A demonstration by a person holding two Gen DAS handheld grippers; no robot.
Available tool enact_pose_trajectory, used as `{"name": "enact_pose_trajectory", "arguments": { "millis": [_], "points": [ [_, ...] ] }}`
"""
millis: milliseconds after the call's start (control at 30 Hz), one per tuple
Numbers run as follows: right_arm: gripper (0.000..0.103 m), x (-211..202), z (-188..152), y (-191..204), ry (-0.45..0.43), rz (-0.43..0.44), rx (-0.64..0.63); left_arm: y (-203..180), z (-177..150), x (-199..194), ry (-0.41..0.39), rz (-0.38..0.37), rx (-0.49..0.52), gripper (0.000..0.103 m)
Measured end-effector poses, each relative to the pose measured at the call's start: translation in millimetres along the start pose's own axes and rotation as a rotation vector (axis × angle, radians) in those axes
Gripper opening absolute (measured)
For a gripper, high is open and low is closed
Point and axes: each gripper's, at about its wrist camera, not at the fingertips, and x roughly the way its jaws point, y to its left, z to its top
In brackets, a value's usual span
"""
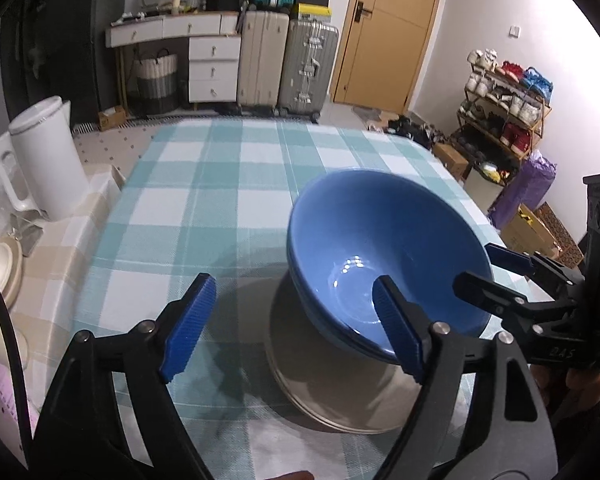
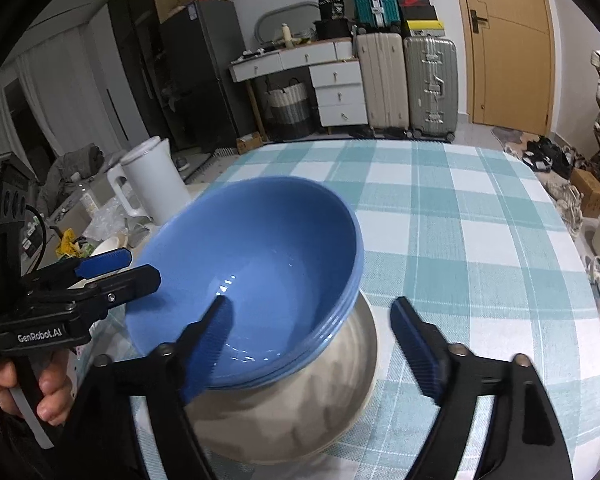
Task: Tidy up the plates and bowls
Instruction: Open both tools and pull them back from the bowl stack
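**Bowls stacked on the plates, both tools let go**

Left tool (image 1: 292,326) is spread wide, one pad over the stack's near rim, pinching nothing. Right tool (image 2: 312,344) is spread too, straddling the opposite rim, pads clear. Between them the blue bowls (image 1: 380,236) sit nested, tilted, on the beige plates (image 1: 340,396) on the checked tabletop (image 1: 220,184). That stack looks done. Off to the left, a cream dish (image 1: 2,276) by the white kettle (image 1: 46,160) may be left.

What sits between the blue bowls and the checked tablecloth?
A stack of pale plates under the blue bowls, on the tablecloth; clearest in the right wrist view.
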Motion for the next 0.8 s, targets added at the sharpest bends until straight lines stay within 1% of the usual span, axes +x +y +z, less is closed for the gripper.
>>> {"name": "enact_pose_trajectory", "arguments": {
  "millis": [33,100,200,233,300,433,600,800],
  "points": [
    [0.09,-0.9,0.7,1.0,-0.005,0.003,-0.003,1.0,-0.4,-2.8,-0.009,0.003,0.003,0.083],
    [0.097,-5.0,1.3,3.0,-0.023,0.006,-0.019,2.9,-1.3,-8.1,-0.024,0.019,0.01,0.084],
    [0.101,-10.7,2.9,6.9,-0.046,0.013,-0.043,5.1,-3.9,-16.3,-0.045,0.025,0.021,0.088],
    [0.102,-13.2,3.0,8.5,-0.055,0.016,-0.051,5.6,-4.7,-18.5,-0.051,0.025,0.025,0.091],
    [0.102,-17.9,2.6,11.1,-0.075,0.016,-0.069,6.7,-6.7,-24.5,-0.071,0.027,0.028,0.102],
    [0.102,-24.4,0.8,14.6,-0.104,0.013,-0.094,8.1,-12.3,-38.6,-0.119,0.005,0.036,0.102],
    [0.102,-35.1,-4.0,13.4,-0.153,0.033,-0.118,9.6,-21.0,-54.1,-0.17,0.022,0.059,0.102],
    [0.102,-45.9,-9.2,9.9,-0.206,0.051,-0.151,16.4,-30.4,-64.7,-0.209,0.018,0.06,0.102]
  ]
}}
